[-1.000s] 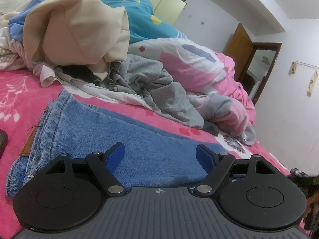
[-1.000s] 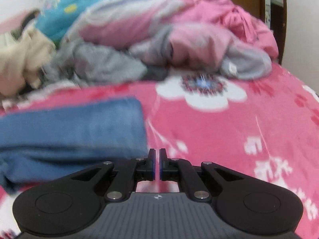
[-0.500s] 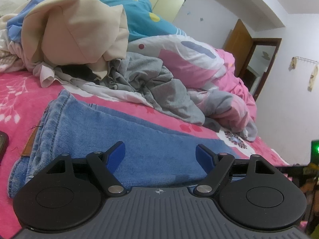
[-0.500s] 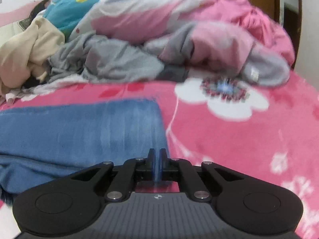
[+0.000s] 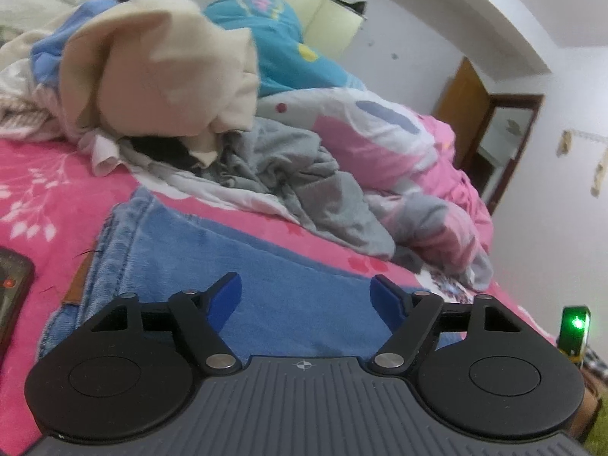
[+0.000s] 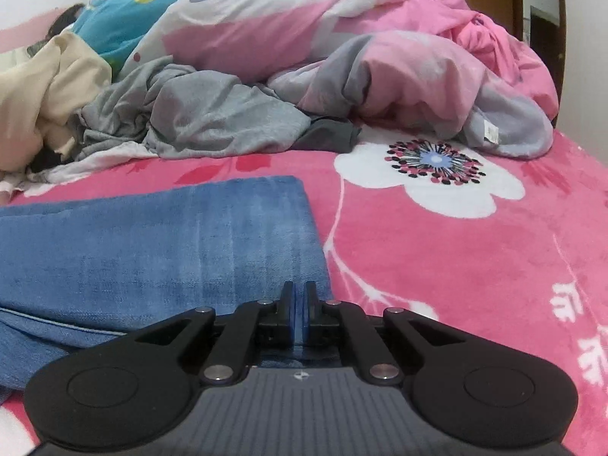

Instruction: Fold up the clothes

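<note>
Left gripper (image 5: 306,296): jaws wide but closing, nothing pinched between the blue pads; the blue jeans (image 5: 235,266) lie flat directly beneath and ahead of them. Right gripper (image 6: 300,313): jaws clenched together over the near right corner of the jeans (image 6: 159,243); whether denim is caught between the pads cannot be told. The jeans rest on a plush pink floral blanket (image 6: 456,266). Beyond both tools, a crumpled grey garment (image 6: 212,117), a beige garment (image 5: 152,72) and a bunched pink-and-white duvet (image 6: 304,30). White walls (image 5: 551,190), wooden door (image 5: 461,106) to the far right.
</note>
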### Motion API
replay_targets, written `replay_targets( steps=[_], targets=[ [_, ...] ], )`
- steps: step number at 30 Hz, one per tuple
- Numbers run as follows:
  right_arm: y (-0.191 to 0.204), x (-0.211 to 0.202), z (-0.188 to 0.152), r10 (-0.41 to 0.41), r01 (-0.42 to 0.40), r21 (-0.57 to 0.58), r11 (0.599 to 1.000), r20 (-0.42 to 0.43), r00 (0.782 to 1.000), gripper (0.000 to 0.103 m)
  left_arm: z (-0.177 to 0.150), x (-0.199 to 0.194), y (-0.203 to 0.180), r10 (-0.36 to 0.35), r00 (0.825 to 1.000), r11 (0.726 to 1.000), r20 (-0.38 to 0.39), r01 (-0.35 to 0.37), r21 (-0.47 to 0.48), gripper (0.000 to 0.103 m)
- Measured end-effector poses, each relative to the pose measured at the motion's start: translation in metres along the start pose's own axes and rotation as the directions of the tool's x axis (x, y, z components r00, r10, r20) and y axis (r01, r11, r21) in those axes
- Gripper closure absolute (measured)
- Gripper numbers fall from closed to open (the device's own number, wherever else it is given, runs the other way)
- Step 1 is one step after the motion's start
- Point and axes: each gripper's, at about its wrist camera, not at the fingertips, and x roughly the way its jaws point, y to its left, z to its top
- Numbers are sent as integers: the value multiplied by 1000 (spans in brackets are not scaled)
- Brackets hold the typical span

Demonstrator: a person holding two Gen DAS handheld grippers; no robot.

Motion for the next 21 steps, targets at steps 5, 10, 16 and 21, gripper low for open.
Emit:
replay_targets(
  steps=[5,10,16,21],
  targets=[
    [2,1,0,-4,4,-5,1000,0,1000,101,1,-12,-6,65,994,997,85,-69,44,14],
    [2,2,0,-7,7,-11,1000,-2,1000,101,4,-5,6,125,991,992,49,-124,-9,14],
    [15,2,13,-49,42,-120,992,-52,997,101,7,-3,26,131,991,985,7,-129,-118,18],
    [41,-11,46,-52,53,-196,979,11,999,101,8,-4,28,140,990,983,3,-139,-117,18]
  ],
)
